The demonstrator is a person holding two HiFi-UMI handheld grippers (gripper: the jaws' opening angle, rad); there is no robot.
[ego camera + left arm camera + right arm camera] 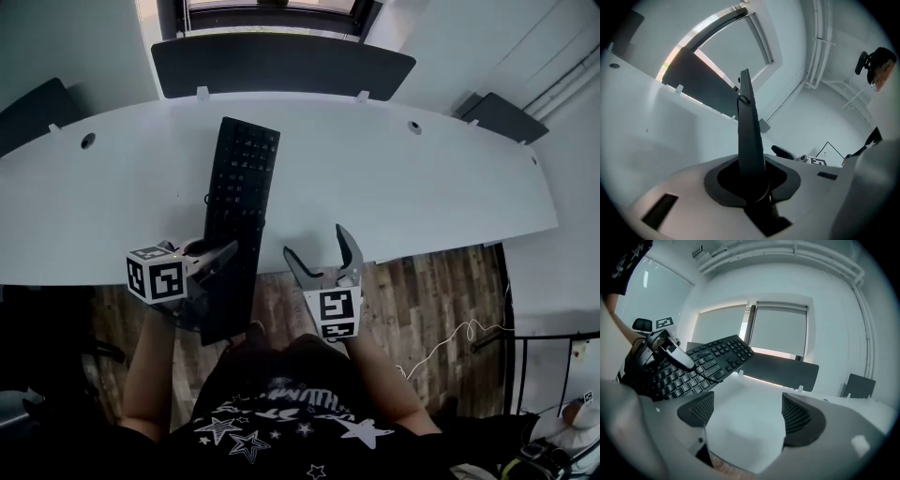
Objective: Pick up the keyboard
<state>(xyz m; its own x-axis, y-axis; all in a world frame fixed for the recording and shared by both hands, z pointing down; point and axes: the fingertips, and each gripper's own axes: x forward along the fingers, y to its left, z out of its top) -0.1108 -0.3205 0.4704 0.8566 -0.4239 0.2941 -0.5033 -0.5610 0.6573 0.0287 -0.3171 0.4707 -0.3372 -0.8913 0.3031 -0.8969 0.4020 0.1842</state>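
Black keyboard (242, 178) in left tool (219, 254) overhangs white desk (422, 187) below dark panel (281, 64).

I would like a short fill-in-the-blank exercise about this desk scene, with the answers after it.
The ____ hand-held gripper is shut on the black keyboard.
The other hand-held gripper has ____ between its jaws.
The curved desk is ____ in colour.
Answers: left, nothing, white.

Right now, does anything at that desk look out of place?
Yes: the keyboard is turned endwise to the person, tilted off the desk, its near end hanging past the edge, clamped in the left gripper's jaws.
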